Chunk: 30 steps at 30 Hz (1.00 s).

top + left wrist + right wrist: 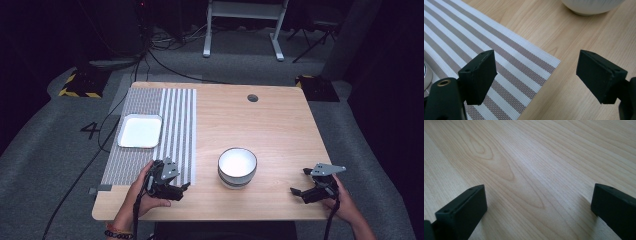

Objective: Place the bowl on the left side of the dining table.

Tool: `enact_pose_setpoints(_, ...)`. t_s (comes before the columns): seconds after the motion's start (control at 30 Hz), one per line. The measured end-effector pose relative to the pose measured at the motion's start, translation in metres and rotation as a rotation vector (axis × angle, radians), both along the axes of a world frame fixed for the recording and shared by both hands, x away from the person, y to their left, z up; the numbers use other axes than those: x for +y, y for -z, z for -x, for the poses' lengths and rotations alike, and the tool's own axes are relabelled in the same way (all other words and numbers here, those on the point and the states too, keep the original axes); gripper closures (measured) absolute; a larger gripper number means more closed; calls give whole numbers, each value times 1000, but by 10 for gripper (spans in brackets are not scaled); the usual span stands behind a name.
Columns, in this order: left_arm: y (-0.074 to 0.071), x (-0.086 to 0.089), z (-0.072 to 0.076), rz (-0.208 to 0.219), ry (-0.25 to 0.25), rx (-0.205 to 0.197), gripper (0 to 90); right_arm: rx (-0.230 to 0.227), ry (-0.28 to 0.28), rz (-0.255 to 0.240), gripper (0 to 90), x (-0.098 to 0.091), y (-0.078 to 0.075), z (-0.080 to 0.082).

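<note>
White bowl [237, 167] sits untouched on the wooden bench [280, 125] between the left tool [179, 190], jaws spread above the striped mat [170, 125] corner, and the equally released right tool [299, 184], so handling seems not yet begun.

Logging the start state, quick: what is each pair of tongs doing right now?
Left tongs: open, holding nothing, over the corner of the striped mat.
Right tongs: open, holding nothing, above the bare table.
</note>
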<state>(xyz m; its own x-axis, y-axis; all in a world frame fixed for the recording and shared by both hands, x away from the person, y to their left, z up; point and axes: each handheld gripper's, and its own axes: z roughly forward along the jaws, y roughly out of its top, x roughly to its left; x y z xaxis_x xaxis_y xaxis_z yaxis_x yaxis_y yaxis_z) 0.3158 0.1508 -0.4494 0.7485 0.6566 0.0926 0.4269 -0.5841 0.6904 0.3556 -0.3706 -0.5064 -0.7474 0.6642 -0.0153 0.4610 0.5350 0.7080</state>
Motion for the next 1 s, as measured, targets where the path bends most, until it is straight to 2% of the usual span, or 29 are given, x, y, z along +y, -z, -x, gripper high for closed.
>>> enact_pose_setpoints(0.23,-6,-10,-1,-13,23,-19,162,0,0,0,4,0,0,0)
enact_pose_setpoints(0.47,-9,-18,-2,16,48,-10,161,0,0,0,4,0,0,0)
enact_pose_setpoints(0.5,-10,-19,-3,14,54,-27,160,0,0,0,4,0,0,0)
enact_pose_setpoints(0.6,-11,-23,-3,28,70,-16,160,0,0,0,4,0,0,0)
enact_pose_setpoints(0.83,-15,-37,-5,36,107,-18,158,0,0,0,4,0,0,0)
enact_pose_setpoints(0.97,-19,-45,-7,28,140,-21,158,0,0,0,4,0,0,0)
enact_pose_setpoints(1.0,-20,-47,-8,2,152,-33,158,-1,2,-1,4,0,0,0)
